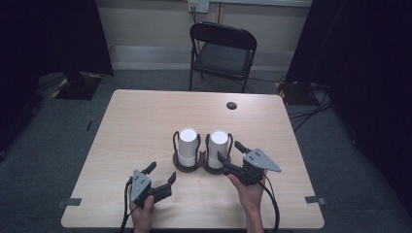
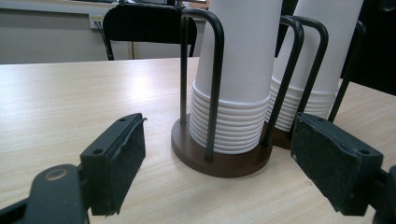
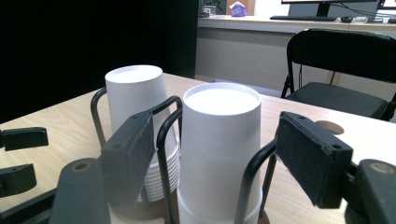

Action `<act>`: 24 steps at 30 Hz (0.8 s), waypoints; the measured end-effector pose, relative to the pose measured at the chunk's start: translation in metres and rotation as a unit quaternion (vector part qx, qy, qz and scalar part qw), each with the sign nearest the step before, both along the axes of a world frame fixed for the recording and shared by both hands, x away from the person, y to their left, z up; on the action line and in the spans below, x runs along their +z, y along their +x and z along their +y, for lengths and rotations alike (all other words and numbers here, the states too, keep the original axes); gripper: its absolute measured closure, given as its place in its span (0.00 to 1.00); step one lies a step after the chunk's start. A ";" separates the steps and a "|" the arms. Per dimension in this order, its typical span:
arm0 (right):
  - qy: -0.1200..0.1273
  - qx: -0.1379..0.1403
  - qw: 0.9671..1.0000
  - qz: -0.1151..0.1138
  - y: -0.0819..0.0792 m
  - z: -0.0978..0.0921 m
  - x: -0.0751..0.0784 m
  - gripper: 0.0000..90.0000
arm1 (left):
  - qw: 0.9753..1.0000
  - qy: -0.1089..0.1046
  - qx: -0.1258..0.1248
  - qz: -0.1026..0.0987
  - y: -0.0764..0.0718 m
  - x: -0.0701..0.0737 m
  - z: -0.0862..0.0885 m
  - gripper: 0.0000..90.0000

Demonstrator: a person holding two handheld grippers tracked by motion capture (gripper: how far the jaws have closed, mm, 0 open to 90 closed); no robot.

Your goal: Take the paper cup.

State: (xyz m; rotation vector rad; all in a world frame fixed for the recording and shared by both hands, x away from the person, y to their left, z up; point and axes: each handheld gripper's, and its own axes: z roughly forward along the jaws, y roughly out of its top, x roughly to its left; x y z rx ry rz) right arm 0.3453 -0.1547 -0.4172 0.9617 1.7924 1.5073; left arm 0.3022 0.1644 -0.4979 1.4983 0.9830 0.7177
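Directly ahead of the right gripper (image 1: 232,152), between its wide-spread jaws, stands the right stack of white paper cups (image 1: 217,147), upside down in a dark wire holder (image 3: 164,140); the jaws flank the stack without touching it, as the right gripper view shows (image 3: 219,154). Just beyond and to that gripper's left stands the left stack of cups (image 1: 187,147), held in a twin holder on a round brown base (image 2: 219,158). Ahead of the left gripper (image 1: 162,174) and slightly to its right, this left stack (image 2: 238,70) sits near but apart from the jaws, which are also spread wide and hold nothing. Both grippers hover low over the wooden table (image 1: 141,121). Behind the table's far edge stands a black folding chair (image 1: 222,51).
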 end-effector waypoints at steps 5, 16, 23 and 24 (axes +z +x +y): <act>-0.007 0.006 1.000 -0.005 0.006 0.002 0.005 0.31 | 1.000 0.002 0.000 -0.001 0.000 0.000 0.000 0.20; -0.024 0.013 1.000 -0.005 0.025 0.016 0.011 0.30 | 1.000 0.001 0.000 -0.002 0.000 0.000 0.000 0.20; -0.028 0.014 1.000 0.003 0.036 0.021 0.010 0.28 | 1.000 0.001 -0.001 -0.002 0.000 0.000 0.000 0.20; -0.030 0.016 0.999 0.006 0.038 0.021 0.010 0.28 | 1.000 0.000 -0.001 -0.002 0.000 0.000 0.000 0.20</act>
